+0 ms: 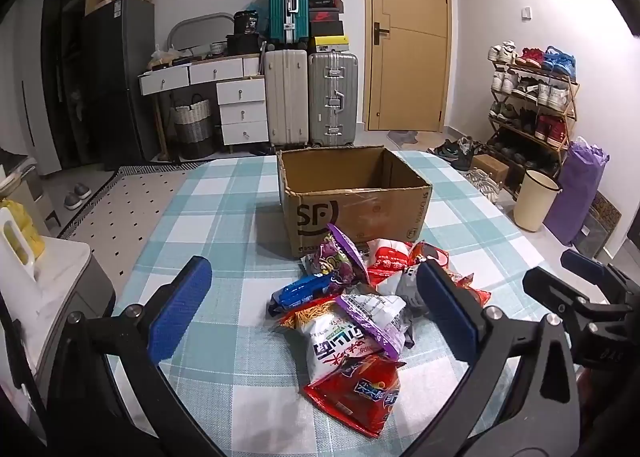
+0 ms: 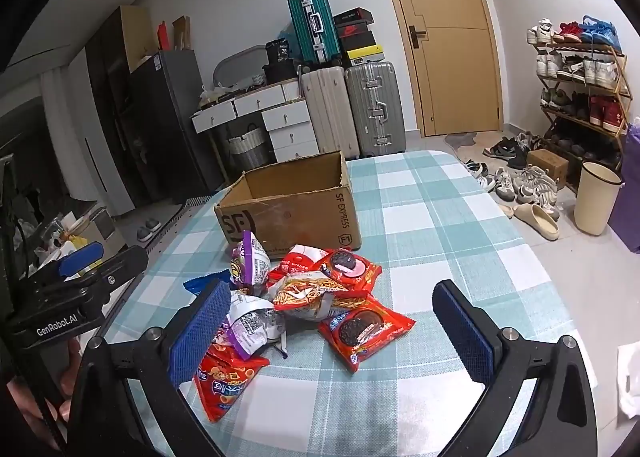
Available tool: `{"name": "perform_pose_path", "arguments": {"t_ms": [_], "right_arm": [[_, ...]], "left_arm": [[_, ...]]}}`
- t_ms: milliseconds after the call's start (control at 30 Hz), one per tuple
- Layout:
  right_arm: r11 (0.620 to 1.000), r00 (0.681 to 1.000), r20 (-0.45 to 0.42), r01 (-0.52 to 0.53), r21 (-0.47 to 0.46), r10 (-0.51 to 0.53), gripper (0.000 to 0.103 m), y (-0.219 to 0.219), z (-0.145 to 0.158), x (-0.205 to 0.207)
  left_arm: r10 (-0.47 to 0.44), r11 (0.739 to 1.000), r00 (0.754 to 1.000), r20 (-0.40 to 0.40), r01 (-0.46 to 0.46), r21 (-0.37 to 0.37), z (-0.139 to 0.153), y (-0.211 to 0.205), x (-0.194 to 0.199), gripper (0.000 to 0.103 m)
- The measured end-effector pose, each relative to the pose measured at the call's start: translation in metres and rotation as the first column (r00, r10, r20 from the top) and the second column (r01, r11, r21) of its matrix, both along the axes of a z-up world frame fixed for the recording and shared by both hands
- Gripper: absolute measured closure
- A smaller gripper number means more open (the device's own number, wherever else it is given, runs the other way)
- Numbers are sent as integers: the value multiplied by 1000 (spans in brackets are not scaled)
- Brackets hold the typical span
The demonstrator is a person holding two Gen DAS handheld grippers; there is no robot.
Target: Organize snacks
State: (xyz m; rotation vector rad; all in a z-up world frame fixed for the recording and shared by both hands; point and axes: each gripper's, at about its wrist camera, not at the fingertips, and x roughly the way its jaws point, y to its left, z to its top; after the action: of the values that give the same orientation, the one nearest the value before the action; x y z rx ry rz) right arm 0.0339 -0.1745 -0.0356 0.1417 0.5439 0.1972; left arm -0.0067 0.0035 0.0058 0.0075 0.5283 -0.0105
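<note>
**Cardboard box empty, snack pile untouched**

Cardboard, brown and printed with a courier logo, forms the open box (image 1: 354,197) that stands on the table, its inside bare as far as the cameras look into it. Just in front of it, and touching its near wall at the back of the heap, lies the pile of snacks (image 1: 352,297): a purple-lidded cup (image 1: 340,257), a blue cookie pack (image 1: 304,291), a white noodle bag (image 1: 340,341), a red cookie packet (image 2: 366,331) and several other red bags overlapping one another. Nothing appears to have gone into the box yet, so I judge the sorting to be at its very start, with every packet left to move.

The left gripper (image 1: 316,317) hovers over the near side of the pile with its blue pads spread wide and nothing between them. The right gripper (image 2: 332,329) hangs likewise above the heap, fingers wide apart and empty.

The table wears a checked tablecloth (image 1: 224,217) in teal and white, lying flat. Behind it stand stacked suitcases (image 1: 312,97), a white chest of drawers (image 1: 240,105), a closed wooden door (image 1: 408,33), and a shoe rack (image 1: 532,105) with more shoes on the tiled floor beside a cream bin (image 1: 534,201).
</note>
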Motion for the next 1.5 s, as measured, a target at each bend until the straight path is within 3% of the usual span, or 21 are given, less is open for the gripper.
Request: {"name": "perform_pose_path", "arguments": {"t_ms": [1500], "right_arm": [[1000, 1000, 13, -12, -15, 12, 0, 5, 3, -3]], "left_arm": [[1, 1000, 1000, -8, -1, -19, -7, -3, -2, 1]]}}
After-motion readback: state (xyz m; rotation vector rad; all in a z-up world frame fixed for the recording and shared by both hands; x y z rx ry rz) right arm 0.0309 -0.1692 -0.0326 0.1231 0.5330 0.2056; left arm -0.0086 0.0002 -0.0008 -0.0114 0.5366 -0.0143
